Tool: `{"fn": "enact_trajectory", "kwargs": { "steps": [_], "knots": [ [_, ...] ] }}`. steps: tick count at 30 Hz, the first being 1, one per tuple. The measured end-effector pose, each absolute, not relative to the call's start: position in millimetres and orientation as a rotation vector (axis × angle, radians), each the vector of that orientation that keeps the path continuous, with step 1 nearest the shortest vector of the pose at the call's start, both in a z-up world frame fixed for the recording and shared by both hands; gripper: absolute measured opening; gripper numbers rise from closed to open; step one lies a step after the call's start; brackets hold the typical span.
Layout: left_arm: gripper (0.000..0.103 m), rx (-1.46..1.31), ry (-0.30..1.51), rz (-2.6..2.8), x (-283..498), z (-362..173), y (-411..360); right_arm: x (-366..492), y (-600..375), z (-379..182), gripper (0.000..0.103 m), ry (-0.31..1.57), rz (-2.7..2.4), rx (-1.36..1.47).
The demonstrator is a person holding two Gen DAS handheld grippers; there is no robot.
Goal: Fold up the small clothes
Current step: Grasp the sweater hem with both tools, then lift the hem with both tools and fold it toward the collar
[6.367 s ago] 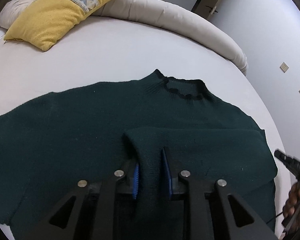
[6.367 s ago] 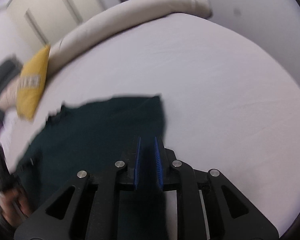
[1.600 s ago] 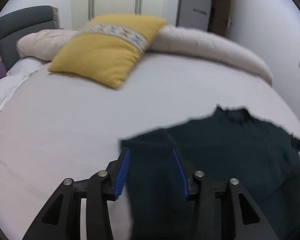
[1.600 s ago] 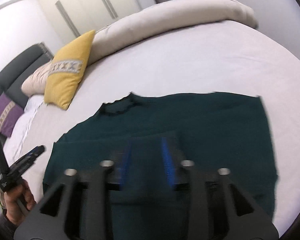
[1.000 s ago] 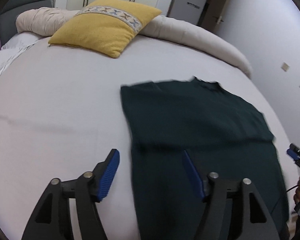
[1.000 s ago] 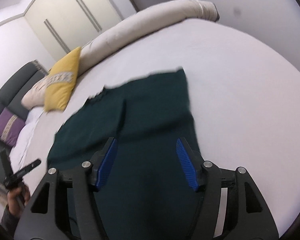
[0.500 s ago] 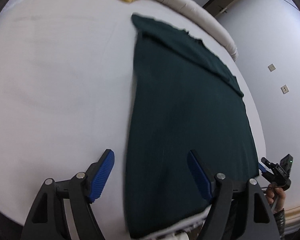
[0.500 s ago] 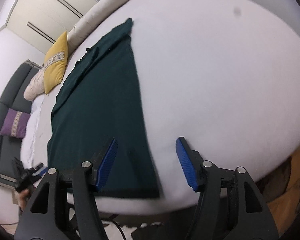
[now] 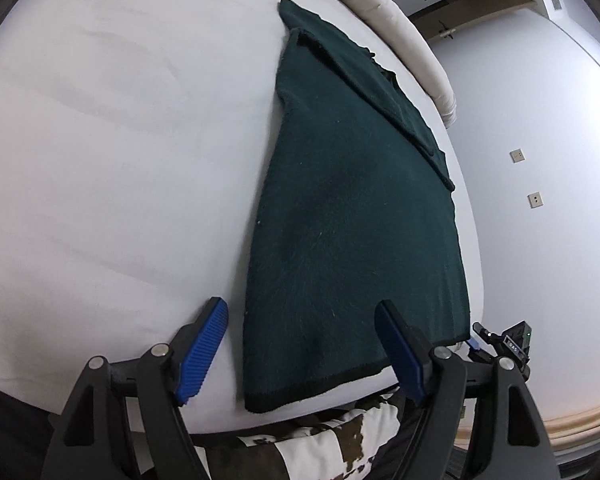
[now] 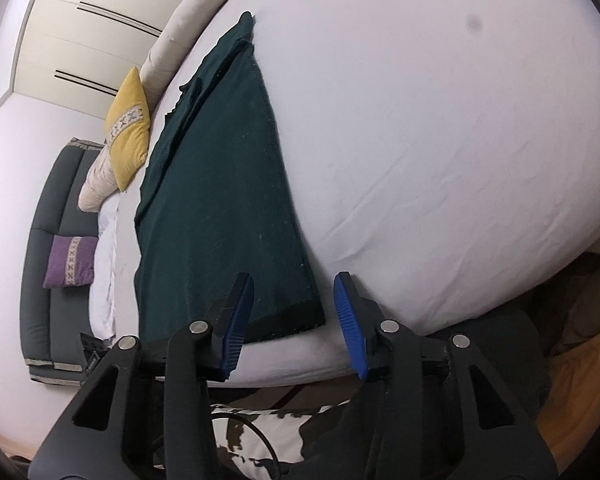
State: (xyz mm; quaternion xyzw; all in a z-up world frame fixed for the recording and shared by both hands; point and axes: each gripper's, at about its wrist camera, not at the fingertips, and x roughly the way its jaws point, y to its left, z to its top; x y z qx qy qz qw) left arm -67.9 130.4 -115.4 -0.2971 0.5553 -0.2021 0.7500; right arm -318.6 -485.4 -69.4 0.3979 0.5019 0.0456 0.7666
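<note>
A dark green knit sweater (image 9: 348, 216) lies flat on the white bed, both sleeves folded in over its body, its black hem at the near bed edge. It also shows in the right wrist view (image 10: 220, 184). My left gripper (image 9: 304, 348) is open and empty, just above the hem's left corner. My right gripper (image 10: 294, 316) is open and empty, at the hem's right corner (image 10: 312, 316). The right gripper also shows at the hem's far side in the left wrist view (image 9: 500, 340).
The round white bed (image 9: 100, 140) has a beige bolster (image 9: 400, 28) along its far rim and a yellow pillow (image 10: 128, 128). A grey sofa with a purple cushion (image 10: 70, 260) stands at the left. A brown-and-white patterned rug (image 9: 320, 448) lies below the bed edge.
Both grippers let go of the sleeves they had folded in, opened wide and drew back to the hem at the near bed edge.
</note>
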Motion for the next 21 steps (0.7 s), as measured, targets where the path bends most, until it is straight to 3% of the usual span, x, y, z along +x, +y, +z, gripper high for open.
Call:
{"fn": "enact_trajectory", "kwargs": {
  "steps": [5, 7, 11, 21],
  "knots": [
    [0.074, -0.655, 1.223, -0.447, -67, -116, 127, -313, -479, -72, 0.035, 1.102, 0.128, 0.881],
    [0.064, -0.649, 1.232, -0.435, -69, -116, 130, -313, -478, -74, 0.033, 1.104, 0.129, 0.888],
    [0.03, -0.641, 1.265, -0.417, -72, -120, 135, -314, -479, -76, 0.025, 1.099, 0.128, 0.912],
    [0.007, -0.625, 1.291, -0.435, -80, -124, 132, -314, -474, -77, 0.008, 1.102, 0.135, 0.883]
  ]
}}
